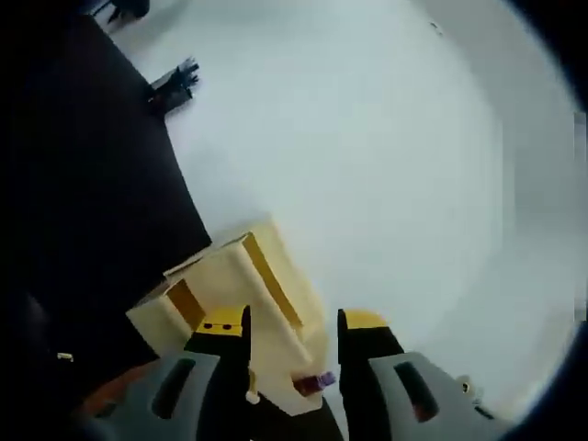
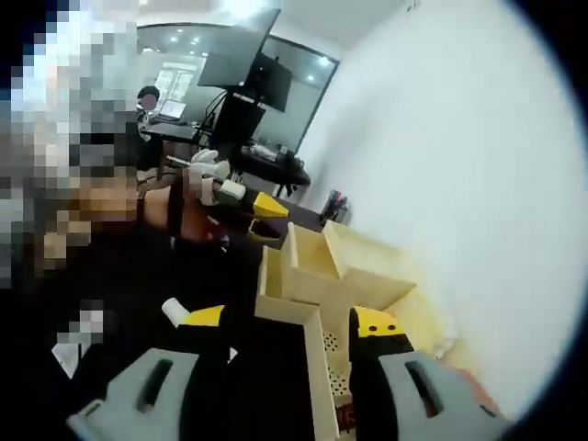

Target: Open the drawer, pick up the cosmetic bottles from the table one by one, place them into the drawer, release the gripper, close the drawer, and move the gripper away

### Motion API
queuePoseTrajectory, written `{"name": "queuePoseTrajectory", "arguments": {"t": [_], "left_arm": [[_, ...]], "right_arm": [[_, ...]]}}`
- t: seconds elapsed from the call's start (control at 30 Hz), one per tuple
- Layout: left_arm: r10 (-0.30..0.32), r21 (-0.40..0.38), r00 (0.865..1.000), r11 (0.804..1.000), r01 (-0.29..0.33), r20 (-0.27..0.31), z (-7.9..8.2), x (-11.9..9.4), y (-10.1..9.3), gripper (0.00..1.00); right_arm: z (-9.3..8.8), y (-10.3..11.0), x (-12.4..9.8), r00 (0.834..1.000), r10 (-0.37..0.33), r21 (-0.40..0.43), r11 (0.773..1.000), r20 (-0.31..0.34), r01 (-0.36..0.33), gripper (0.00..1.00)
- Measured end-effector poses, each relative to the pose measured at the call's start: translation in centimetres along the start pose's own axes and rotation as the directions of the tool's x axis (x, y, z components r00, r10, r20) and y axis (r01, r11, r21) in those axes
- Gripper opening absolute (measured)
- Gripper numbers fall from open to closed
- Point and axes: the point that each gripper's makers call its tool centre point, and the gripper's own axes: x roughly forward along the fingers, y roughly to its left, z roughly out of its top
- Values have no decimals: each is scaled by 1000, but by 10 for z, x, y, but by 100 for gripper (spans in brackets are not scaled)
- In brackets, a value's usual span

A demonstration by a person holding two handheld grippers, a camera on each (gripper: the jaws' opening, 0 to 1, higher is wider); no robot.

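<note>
The cream drawer box [image 2: 340, 276] sits on the black table [image 2: 165, 276], just ahead of the right gripper [image 2: 294, 335]. Its 2 jaws are open, holding nothing. The left gripper [image 1: 294, 335] is open too, right over the box. A white bottle [image 2: 175, 310] lies beside the right gripper's left jaw.

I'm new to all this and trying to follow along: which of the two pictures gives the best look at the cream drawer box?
The right gripper view: the cream drawer box sits mid-picture with its open compartments visible from above. In the left gripper view the box is low, tilted and partly hidden behind the left gripper.
</note>
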Motion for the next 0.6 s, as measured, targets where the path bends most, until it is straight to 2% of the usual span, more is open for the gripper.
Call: {"name": "queuePoseTrajectory", "arguments": {"t": [0.17, 0.37, 0.6], "left_arm": [[-10, -60, 1000, 998, 10, 5, -1, 6, -1, 40], [0, -94, 1000, 996, 1, 12, -1, 9, 2, 40], [34, -109, 999, 994, -31, 25, -4, 12, 10, 32]], "right_arm": [[1, -2, 0, 1000, 4, -5, 1000, 2, -4, 48], [1, -3, 2, 1000, 10, -10, 1000, 0, -10, 48], [-2, 2, 3, 1000, 20, -20, 1000, -14, -21, 48]]}}
